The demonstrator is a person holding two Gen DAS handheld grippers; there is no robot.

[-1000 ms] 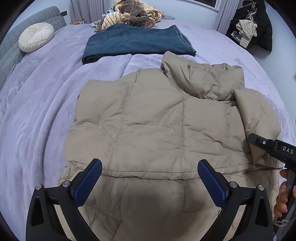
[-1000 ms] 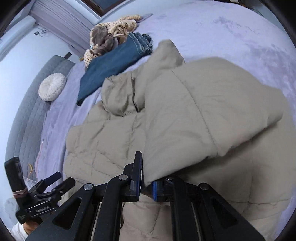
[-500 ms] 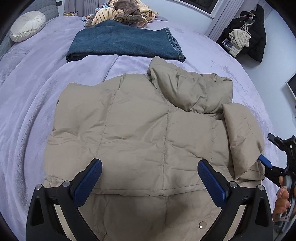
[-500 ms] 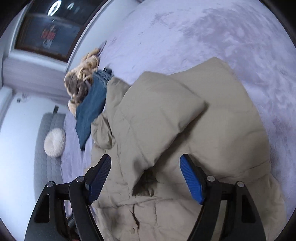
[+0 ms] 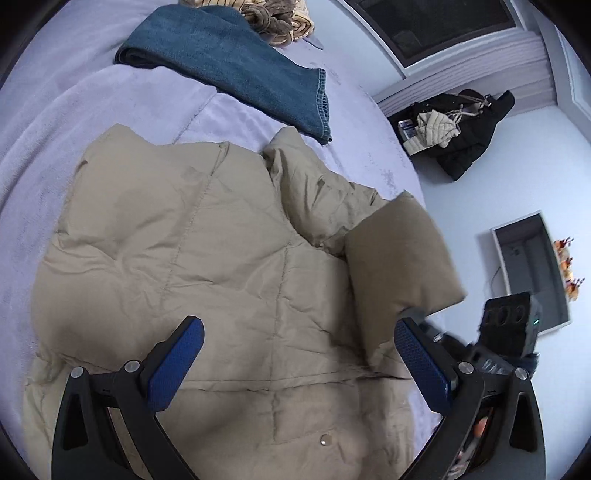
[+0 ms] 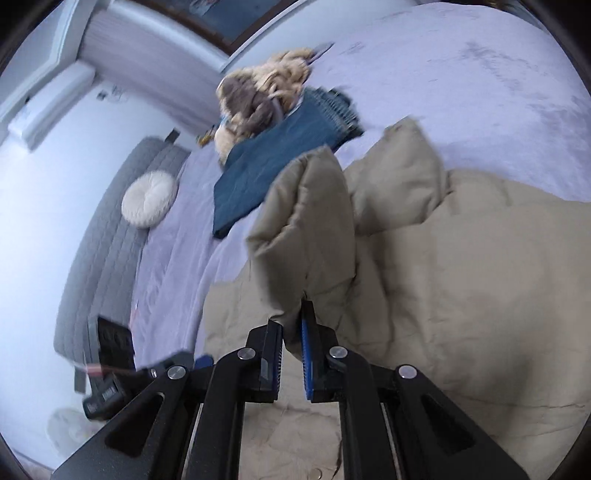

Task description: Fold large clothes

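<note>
**One puffer jacket, two hand-held grippers on the bed**

A single beige puffer jacket (image 5: 207, 258) lies spread on the lavender bed (image 5: 74, 110). The right hand-held gripper (image 6: 292, 350) has its jaws pinched on the jacket's sleeve (image 6: 306, 221), which stands lifted above the body. The left hand-held gripper (image 5: 295, 362) hangs over the hem, jaws wide apart, holding nothing. Beyond the collar lie one pair of folded jeans (image 5: 236, 62) and one heap of tan clothes (image 5: 273, 18). One round white cushion (image 6: 147, 197) rests against the grey headboard (image 6: 110, 240).
</note>
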